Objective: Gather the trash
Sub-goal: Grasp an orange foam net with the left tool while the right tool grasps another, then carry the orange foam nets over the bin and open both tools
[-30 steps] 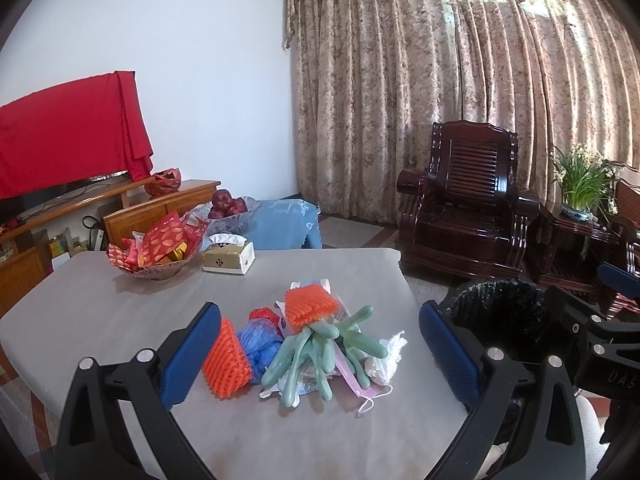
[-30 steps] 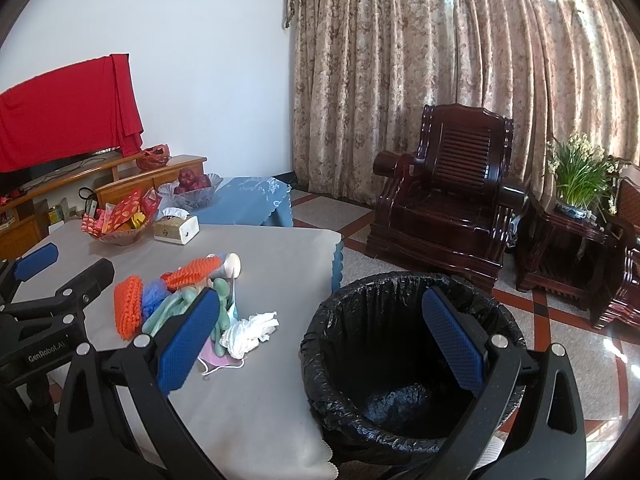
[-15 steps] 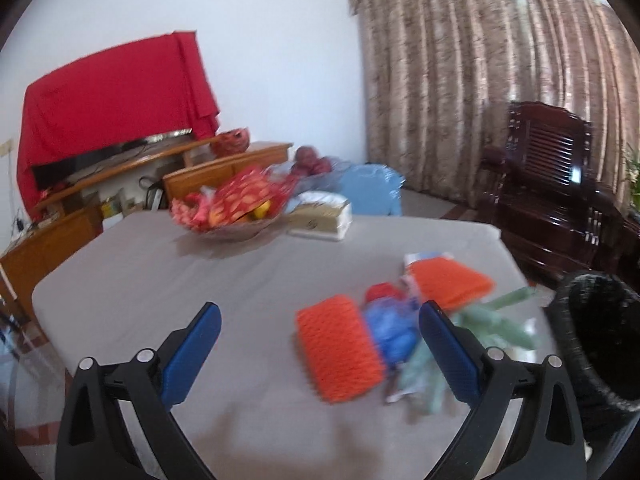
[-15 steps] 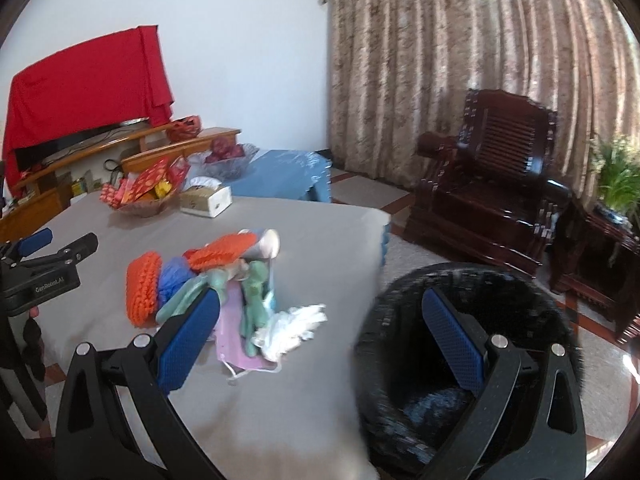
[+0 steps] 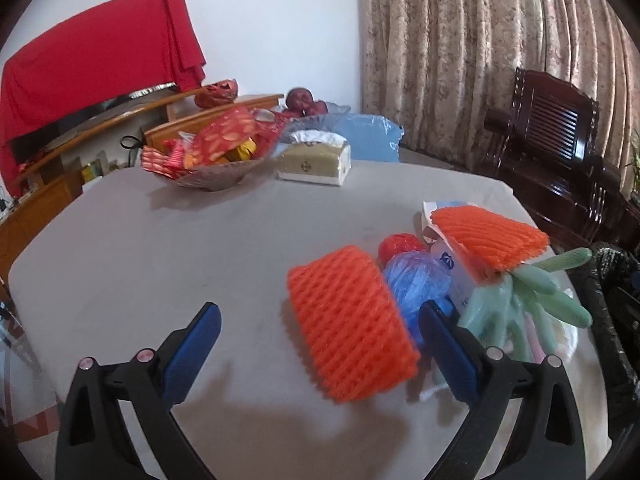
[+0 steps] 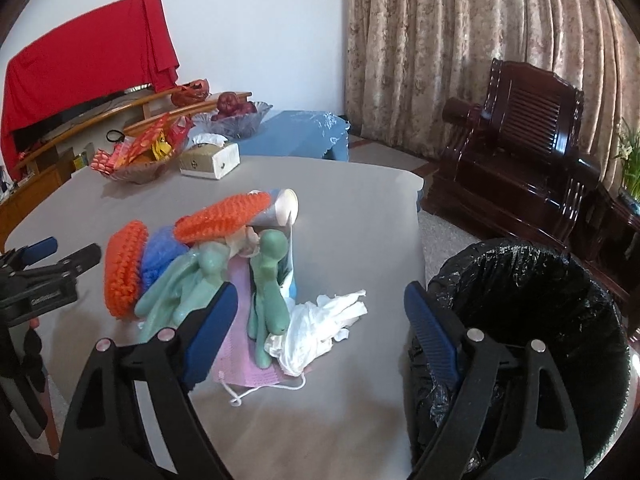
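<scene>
Evidently both grippers, left gripper (image 5: 320, 340) spread and right gripper (image 6: 316, 320) just narrowing on nothing, are closing in on the trash pile (image 6: 224, 264) on the worktop (image 6: 360, 208), needing a first pinch before the bin (image 6: 532, 320).

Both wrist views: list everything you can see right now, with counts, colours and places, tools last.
foam nets: two, orange, left side of the pile.
plastic bag: one, blue, between the nets.
gloves: pair, green, pile front.
face mask: one, pink, under the gloves.
tissue: one wad, white, right of the pile.
paper cup: one, lying at the back of the pile.
bin: one, black liner, beside the table.
tissue box: one, beige, far side.
snack bowl: one, red packets, far side.
left tool: open, empty.
right tool: open, just been closing, nothing gripped.
</scene>
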The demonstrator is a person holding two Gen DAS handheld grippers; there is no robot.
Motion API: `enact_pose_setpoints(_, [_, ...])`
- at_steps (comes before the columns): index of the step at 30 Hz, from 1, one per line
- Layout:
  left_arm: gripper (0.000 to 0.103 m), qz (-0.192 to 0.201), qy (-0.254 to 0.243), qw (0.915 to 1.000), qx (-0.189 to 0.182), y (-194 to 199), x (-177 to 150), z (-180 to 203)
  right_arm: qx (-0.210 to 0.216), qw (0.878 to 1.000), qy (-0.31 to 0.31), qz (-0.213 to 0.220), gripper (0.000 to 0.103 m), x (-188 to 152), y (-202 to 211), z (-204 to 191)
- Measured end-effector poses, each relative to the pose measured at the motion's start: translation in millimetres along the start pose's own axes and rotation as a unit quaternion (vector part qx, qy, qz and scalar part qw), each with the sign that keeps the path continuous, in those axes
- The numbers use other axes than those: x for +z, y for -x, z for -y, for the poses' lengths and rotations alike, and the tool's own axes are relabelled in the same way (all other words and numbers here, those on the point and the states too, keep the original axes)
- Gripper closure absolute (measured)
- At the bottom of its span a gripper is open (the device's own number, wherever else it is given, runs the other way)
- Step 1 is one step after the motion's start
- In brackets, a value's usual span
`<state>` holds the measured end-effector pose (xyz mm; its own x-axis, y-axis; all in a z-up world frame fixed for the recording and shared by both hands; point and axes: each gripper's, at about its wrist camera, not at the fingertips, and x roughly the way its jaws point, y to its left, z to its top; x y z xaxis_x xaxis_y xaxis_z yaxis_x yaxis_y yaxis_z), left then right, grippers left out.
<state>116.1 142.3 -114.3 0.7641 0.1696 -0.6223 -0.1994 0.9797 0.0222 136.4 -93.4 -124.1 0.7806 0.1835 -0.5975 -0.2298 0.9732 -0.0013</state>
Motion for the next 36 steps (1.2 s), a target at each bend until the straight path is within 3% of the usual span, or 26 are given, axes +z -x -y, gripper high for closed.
enact_pose_setpoints(3, [0.008, -0.019, -0.006, 0.9998, -0.008, -18.5, 2.4, 5.4, -0.001, 1.000, 0.010, 0.005, 0.020, 5.7, -4.3, -1.0])
enact_pose_setpoints(5, [0.015, -0.036, -0.013, 0.9992, -0.015, -29.5, 0.4, 8.0, -0.001, 1.000, 0.016, 0.011, 0.020, 10.8, -4.9, -2.5])
enact_pose_setpoints(7, [0.029, -0.055, -0.010, 0.9979, -0.033, -37.3, -2.7, 6.8, 0.002, 1.000, 0.019, 0.017, 0.020, 16.7, -5.1, -4.1])
enact_pose_setpoints(9, [0.052, -0.069, 0.002, 0.9953, -0.068, -40.9, -5.0, 2.8, 0.009, 1.000, 0.023, 0.020, 0.020, 22.5, -6.9, -7.1])
enact_pose_setpoints(13, [0.082, -0.062, 0.015, 0.9929, -0.101, -33.4, -4.1, -3.4, 0.025, 0.999, 0.028, 0.027, 0.020, 37.2, -12.6, -18.7])
enact_pose_setpoints(19, [0.089, -0.036, 0.032, 0.9938, -0.100, -19.8, 10.0, -19.8, 0.049, 0.997, 0.042, 0.030, 0.020, 55.0, -27.0, -43.9])
enact_pose_setpoints(29, [0.090, 0.003, 0.042, 0.9968, -0.068, -13.0, 30.3, -40.3, 0.053, 0.997, 0.043, -0.033, 0.028, 60.7, -83.8, -74.9])
enact_pose_setpoints(33, [0.090, 0.013, 0.038, 0.9968, -0.070, -11.4, 35.2, -37.0, 0.066, 0.994, 0.044, -0.071, 0.043, 55.8, -100.9, -80.2])
enact_pose_setpoints(36, [0.090, 0.017, 0.037, 0.9965, -0.074, -9.9, 36.5, -34.7, 0.093, 0.991, 0.051, -0.084, 0.071, 53.5, -102.9, -85.4])
